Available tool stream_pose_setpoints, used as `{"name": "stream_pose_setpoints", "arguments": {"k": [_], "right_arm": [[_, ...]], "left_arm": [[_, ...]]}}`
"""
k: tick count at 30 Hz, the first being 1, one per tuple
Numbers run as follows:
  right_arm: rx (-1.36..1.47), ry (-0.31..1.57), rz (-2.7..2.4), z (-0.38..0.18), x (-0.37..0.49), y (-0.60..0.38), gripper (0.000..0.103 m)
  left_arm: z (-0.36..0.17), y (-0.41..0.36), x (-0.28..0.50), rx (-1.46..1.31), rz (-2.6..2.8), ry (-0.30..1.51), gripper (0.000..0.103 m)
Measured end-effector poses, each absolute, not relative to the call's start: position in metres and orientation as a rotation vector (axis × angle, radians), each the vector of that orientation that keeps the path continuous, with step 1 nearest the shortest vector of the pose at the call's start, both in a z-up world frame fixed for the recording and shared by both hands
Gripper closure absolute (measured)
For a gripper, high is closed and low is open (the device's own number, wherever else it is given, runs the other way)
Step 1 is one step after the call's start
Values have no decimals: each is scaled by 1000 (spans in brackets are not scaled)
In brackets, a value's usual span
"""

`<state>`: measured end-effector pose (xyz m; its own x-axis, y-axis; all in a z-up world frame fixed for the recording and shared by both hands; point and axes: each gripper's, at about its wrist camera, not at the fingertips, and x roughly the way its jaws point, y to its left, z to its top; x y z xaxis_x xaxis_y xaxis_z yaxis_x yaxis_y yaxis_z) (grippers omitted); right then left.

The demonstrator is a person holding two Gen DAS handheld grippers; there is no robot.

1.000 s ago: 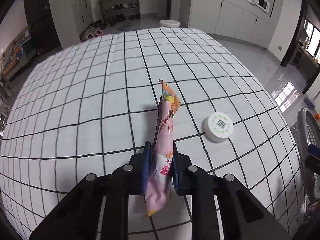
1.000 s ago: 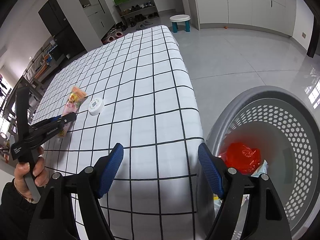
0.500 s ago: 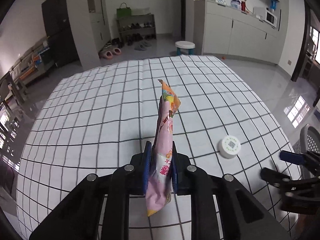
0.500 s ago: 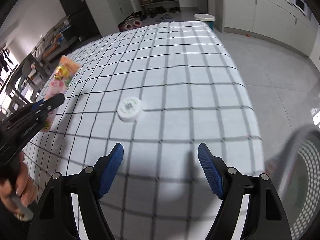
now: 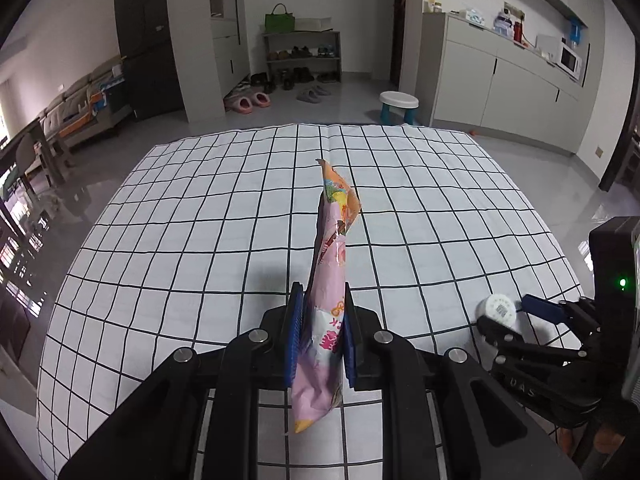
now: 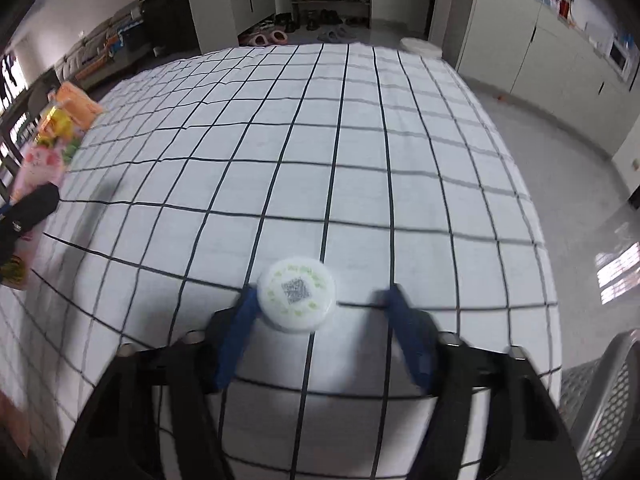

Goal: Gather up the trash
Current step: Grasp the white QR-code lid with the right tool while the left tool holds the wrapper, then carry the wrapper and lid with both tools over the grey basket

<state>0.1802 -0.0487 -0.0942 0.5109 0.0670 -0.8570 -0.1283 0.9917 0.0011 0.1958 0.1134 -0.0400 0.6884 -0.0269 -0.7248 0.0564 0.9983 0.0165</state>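
Observation:
My left gripper (image 5: 320, 300) is shut on a pink and orange snack wrapper (image 5: 332, 264) and holds it upright above the checked tablecloth (image 5: 200, 240). The wrapper also shows at the left edge of the right wrist view (image 6: 52, 140). My right gripper (image 6: 324, 300) is open and low over the cloth, with a round white lid bearing a QR code (image 6: 297, 289) between its blue fingers, close to the left one. In the left wrist view the lid (image 5: 500, 309) lies at the right gripper's tip.
A grey perforated laundry basket (image 6: 600, 408) stands off the table's right front corner. The table's right edge drops to a shiny floor. A white stool (image 5: 399, 102), cabinets and a shoe rack stand beyond the far edge.
My right gripper has swung from over the basket to the table and come down around the white lid. My left gripper has lifted the wrapper higher and pulled back.

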Motion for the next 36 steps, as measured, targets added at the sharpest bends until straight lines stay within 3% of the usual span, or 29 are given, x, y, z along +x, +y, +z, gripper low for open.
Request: {"name": "stream_pose_setpoints", "arguments": {"k": [26,36], "right_arm": [[178,988,-91,-46,53,-187,64],[256,941,-185,-20,-7,-264,64]], "left_arm": [[-47,74,176,89,-123,803,85],[-33,19,140,135,-217,779,85]]}}
